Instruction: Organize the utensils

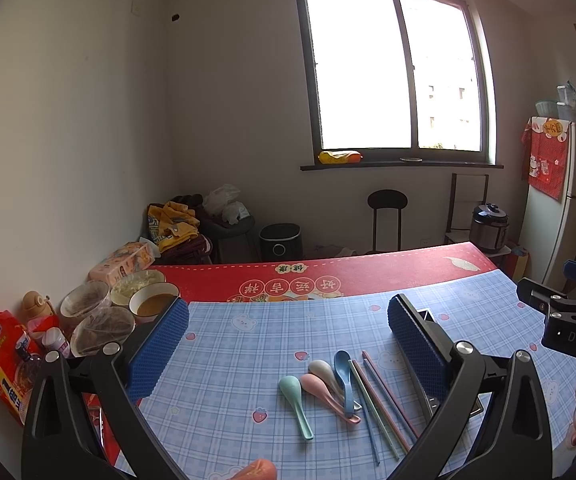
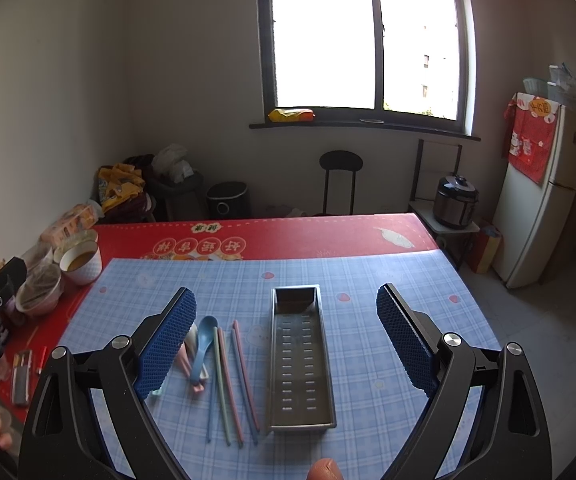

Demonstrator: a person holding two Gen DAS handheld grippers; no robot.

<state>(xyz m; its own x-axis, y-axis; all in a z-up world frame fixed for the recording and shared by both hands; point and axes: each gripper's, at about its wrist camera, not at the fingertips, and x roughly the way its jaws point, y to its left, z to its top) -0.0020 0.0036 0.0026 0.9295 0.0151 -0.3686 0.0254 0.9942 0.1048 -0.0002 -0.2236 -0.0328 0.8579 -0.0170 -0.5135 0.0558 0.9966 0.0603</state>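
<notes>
Two grippers, left (image 1: 288, 344) and right (image 2: 286, 332): jaws wide apart, empty; right body (image 1: 575, 336) reads "DAS"

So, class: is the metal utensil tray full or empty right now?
Empty: the metal tray shows its bare perforated floor; the spoons and chopsticks lie beside it.

Four plastic spoons lie in a loose cluster on the blue checked worktop (image 2: 367, 280), bowls pointing away from the cameras: a mint green spoon (image 1: 295, 404) at the left, then a pink spoon (image 1: 321, 392), a pale grey spoon (image 1: 325, 372) and a blue spoon (image 1: 345, 376) overlapping one another. Just to their right lie the chopsticks (image 2: 230, 380), thin pastel sticks in blue, green and pink, roughly parallel. Beside those stands an empty metal utensil tray (image 2: 301, 360), long, rectangular, with a slotted floor.
</notes>
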